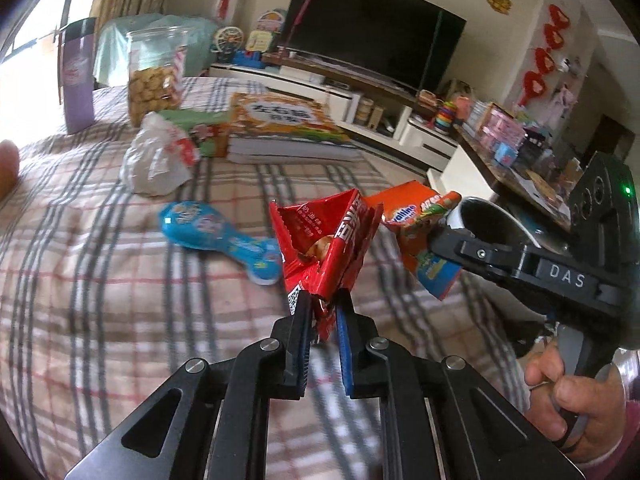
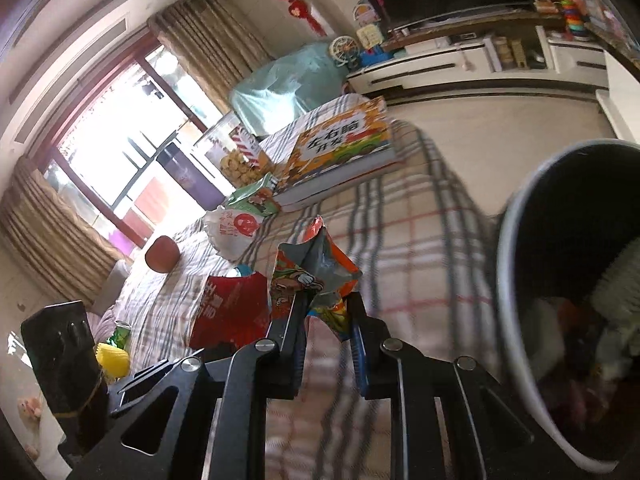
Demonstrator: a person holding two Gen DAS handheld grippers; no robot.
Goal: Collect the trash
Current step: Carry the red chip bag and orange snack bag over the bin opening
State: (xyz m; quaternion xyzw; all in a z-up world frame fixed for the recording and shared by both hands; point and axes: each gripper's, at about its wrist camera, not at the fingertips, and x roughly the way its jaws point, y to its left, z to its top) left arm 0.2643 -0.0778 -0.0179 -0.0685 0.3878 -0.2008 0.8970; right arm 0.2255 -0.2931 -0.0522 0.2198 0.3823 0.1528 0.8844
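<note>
A plaid cloth covers the table, with a television on a white cabinet beyond and a curtained window to one side. A blue wrapper and a white bag lie on the cloth near a book and a cookie jar. The left gripper pinches a red wrapper; the right gripper pinches an orange wrapper. Both wrappers hang above the cloth, close together near the table's edge. A dark bin, holding scraps, stands just right of the orange wrapper.
</note>
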